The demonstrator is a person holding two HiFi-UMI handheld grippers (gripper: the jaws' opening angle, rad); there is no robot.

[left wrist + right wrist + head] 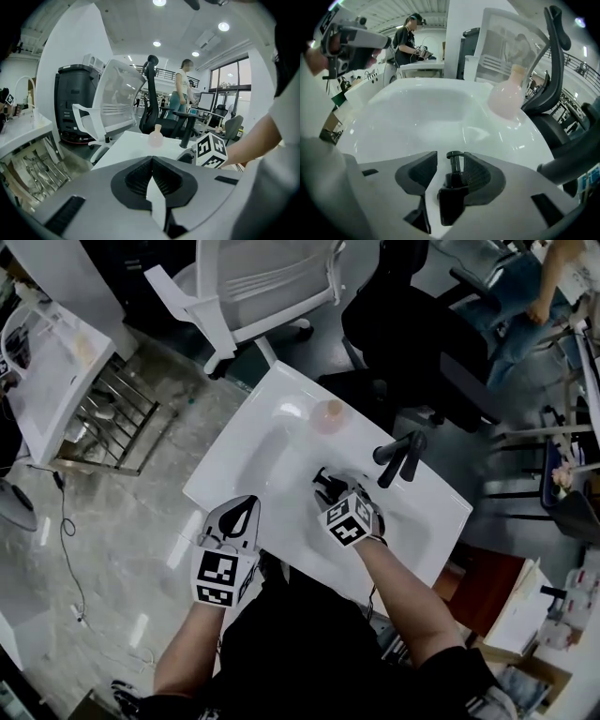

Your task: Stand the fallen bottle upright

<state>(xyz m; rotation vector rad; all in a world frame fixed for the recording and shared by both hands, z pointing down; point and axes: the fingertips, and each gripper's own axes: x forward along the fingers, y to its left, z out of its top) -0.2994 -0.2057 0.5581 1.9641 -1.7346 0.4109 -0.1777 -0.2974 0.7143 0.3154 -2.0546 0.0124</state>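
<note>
A pale pink round-bodied bottle stands upright with its neck up on the far rim of the white sink. It also shows in the left gripper view as the bottle and in the right gripper view as the bottle. My right gripper hangs over the basin beside the black faucet, well short of the bottle. Its jaws stand apart and touch nothing, as the right gripper shows. My left gripper hovers at the sink's near left edge, its tips together and empty, also seen as the left gripper.
Beyond the sink stand a white mesh chair and a black office chair. A wire rack sits on the floor at the left. A person stands at the far right. Boxes and clutter fill the lower right.
</note>
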